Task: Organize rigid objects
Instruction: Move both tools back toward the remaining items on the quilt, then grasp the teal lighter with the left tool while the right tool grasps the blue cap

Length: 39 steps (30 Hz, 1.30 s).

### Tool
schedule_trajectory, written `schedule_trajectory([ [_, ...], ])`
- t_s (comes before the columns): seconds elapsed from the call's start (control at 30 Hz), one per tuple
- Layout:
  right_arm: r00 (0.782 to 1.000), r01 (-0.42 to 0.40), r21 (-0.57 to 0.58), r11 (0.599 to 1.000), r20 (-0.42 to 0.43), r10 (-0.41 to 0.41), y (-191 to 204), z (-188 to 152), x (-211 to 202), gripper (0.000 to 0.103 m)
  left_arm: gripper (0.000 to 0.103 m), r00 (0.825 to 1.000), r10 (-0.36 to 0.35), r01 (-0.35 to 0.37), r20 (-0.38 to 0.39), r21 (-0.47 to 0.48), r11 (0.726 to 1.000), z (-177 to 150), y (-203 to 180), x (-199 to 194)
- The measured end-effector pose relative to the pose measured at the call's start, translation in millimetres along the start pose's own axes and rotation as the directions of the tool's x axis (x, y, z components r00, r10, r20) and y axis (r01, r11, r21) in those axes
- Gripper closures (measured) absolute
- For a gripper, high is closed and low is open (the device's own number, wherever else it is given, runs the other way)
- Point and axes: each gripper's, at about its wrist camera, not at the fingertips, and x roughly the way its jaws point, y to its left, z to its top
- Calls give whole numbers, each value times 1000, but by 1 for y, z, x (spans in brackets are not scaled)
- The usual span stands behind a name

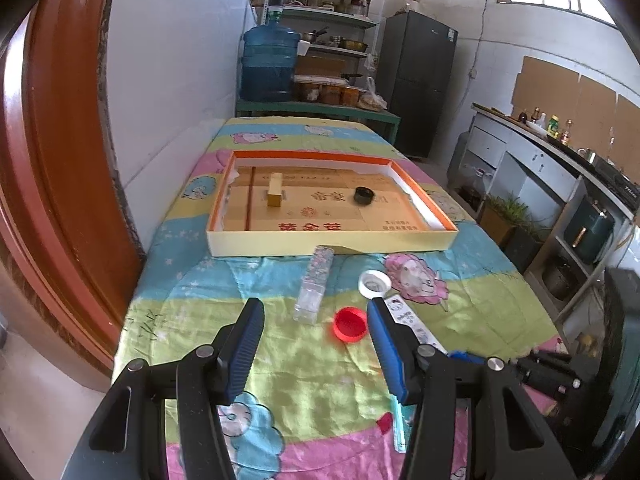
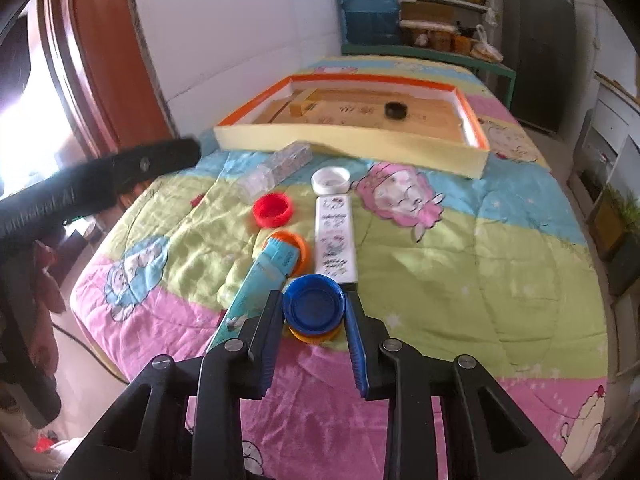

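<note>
The right gripper is clenched on a blue lid that sits stacked on an orange one; its pads press on either side of the blue rim, so this lid is the piece in hand, and the tray it most likely belongs in lies straight ahead, up the quilt and well apart from the gripper. The tray's long axis runs across the view, its near wall facing the gripper, so the lid has to be lifted over that wall. From left to right in the right wrist view, the other tool's dark handle reaches in from the edge, then a clear plastic box leans against the tray's front wall, a red lid lies near it, and a teal toothbrush pack rests slantwise just beside the gripper's left finger, overlapping an orange lid. Next come a white printed case lying lengthwise toward the tray and a white lid beyond it; both lie on the straight path, so a high carry seems wise. Inside the tray sit a wooden block and a black lid. The left gripper hangs released and empty, farther left, with the red lid just inside its right finger.
</note>
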Motion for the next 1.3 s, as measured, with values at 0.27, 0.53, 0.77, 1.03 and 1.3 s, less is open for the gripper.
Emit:
schedule_trajectory([
  [0.27, 996, 56, 90, 994, 58, -61, -28, 11, -18, 72, 50, 994, -67, 74, -81, 87, 993, -34, -41, 13],
  [0.53, 998, 42, 114, 993, 45, -48, -34, 7, -17, 72, 73, 985, -91, 103, -147, 79, 991, -57, -50, 30],
  [0.77, 998, 42, 112, 993, 44, -47, -32, 6, -17, 72, 80, 980, -135, 144, -144, 55, 988, -61, -47, 30],
  [1.03, 998, 29, 117, 993, 56, -36, -31, 10, -18, 72, 81, 978, -182, 186, -99, 28, 982, -55, -40, 10],
  [1.3, 997, 16, 108, 994, 72, -24, -28, 17, -20, 72, 82, 985, -169, 170, -43, 24, 985, -36, -34, -2],
])
